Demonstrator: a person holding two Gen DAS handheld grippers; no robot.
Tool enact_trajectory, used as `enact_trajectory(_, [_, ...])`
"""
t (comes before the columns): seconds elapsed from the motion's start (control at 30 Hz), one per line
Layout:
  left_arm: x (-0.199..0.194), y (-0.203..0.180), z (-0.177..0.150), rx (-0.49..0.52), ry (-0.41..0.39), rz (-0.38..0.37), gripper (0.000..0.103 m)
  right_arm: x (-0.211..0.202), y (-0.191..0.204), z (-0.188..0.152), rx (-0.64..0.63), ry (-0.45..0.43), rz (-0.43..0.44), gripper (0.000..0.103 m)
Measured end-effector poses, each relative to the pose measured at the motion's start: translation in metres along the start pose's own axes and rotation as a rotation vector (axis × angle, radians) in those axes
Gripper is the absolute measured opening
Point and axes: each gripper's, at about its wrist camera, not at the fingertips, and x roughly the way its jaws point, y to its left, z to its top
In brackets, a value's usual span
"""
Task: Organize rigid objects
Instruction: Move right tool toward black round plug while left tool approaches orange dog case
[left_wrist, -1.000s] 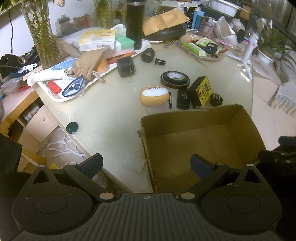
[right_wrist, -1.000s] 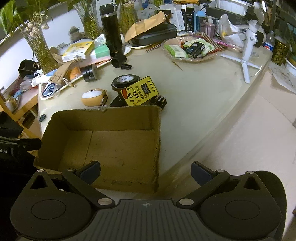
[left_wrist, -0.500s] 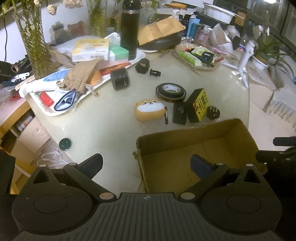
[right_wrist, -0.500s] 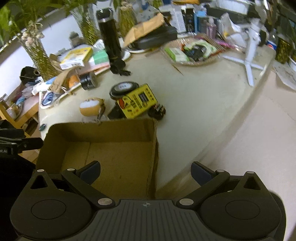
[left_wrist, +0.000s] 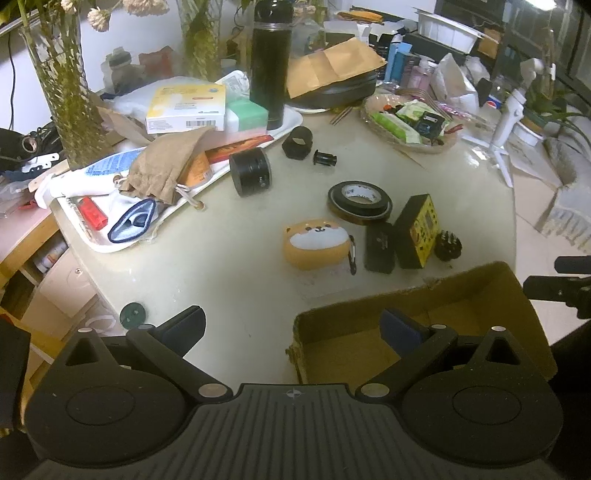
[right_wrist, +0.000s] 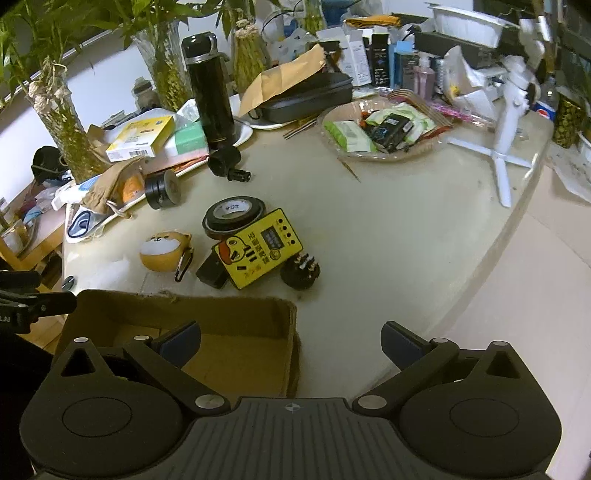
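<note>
while i hold both tools above the cardboard box (left_wrist: 417, 306), nothing is gripped.
left gripper (left_wrist: 291, 328): spread wide, empty
right gripper (right_wrist: 291, 341): spread wide, empty
box floor: mostly hidden
only in right view: yellow device (right_wrist: 258, 253) face
beyond box: one tape roll (left_wrist: 359, 196), one dog-face case (left_wrist: 316, 242), one yellow device

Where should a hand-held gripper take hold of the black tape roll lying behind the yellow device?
The black tape roll lies flat, hole up, its near edge close to the yellow device. Judging by that, come straight down and pinch its ring wall, one finger in the hole, one outside, on the far or left side, which is bare table.
</note>
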Motion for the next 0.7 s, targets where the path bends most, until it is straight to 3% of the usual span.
enact_trajectory(0.33, [0.012, 0.004, 0.003, 0.002, -0.030, -0.006, 0.103, 0.028, 0.000, 0.025, -0.040, 0.035, -0.004, 0.103])
enact_trajectory(0.7, [0.015, 0.017, 0.001, -0.075, -0.035, -0.036, 0.103, 0.070, -0.008, 0.048, -0.036, 0.086, -0.014, 0.102])
